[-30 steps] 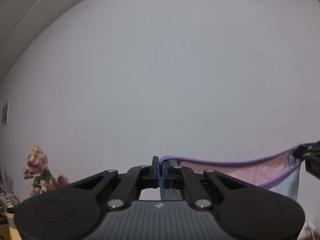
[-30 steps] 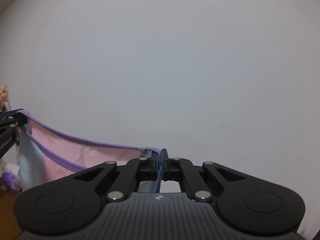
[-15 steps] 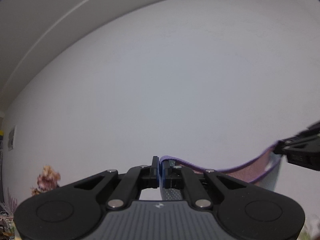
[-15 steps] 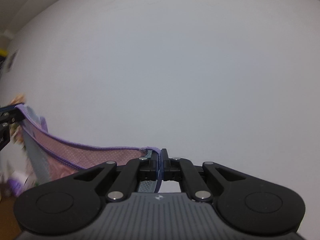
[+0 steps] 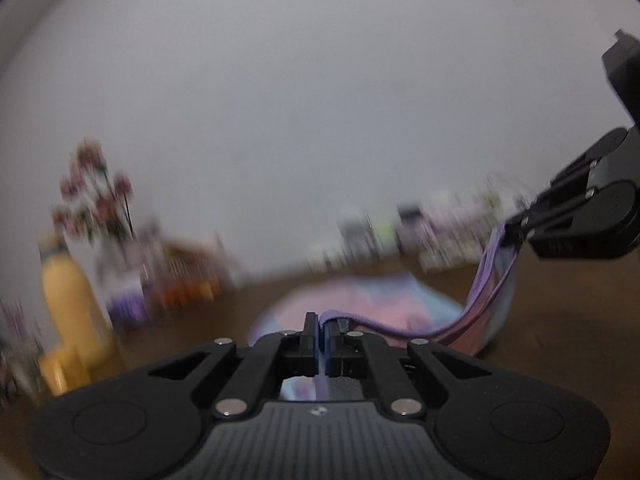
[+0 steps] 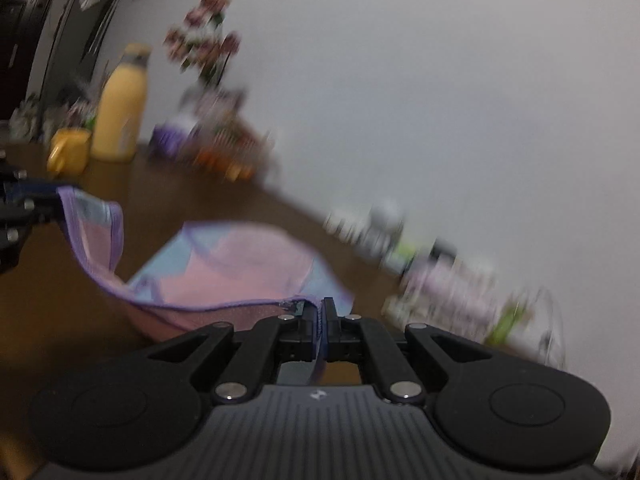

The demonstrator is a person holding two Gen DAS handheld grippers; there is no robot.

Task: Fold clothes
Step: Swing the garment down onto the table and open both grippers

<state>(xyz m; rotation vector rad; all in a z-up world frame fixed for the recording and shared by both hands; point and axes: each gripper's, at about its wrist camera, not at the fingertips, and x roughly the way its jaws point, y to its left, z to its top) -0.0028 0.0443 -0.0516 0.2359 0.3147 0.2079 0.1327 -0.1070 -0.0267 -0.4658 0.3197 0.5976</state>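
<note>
Left wrist view: we had the left tool (image 5: 321, 334) clamped tight on the purple hem of the garment (image 5: 372, 300). Its pink and blue body lay spread on the brown worktop (image 5: 560, 320) just ahead. At far right the right tool (image 5: 516, 232) pinched the other end of the same hem, which sagged between the two.

Right wrist view: the right tool (image 6: 322, 320) was closed tight on the hem, cloth draping down to the worktop (image 6: 60, 300). The left tool (image 6: 48, 204) gripped its corner at the left edge, mostly cut off.

We judged this as laying the garment (image 6: 240, 268) out flat, or bringing the held edge over for a fold. Next move calls for level hands and a taut hem.

Both views were motion-blurred. The yellow bottle (image 6: 118, 108) and flowers (image 6: 204, 32) read fine; the far clutter didn't. We couldn't tell the garment type.
</note>
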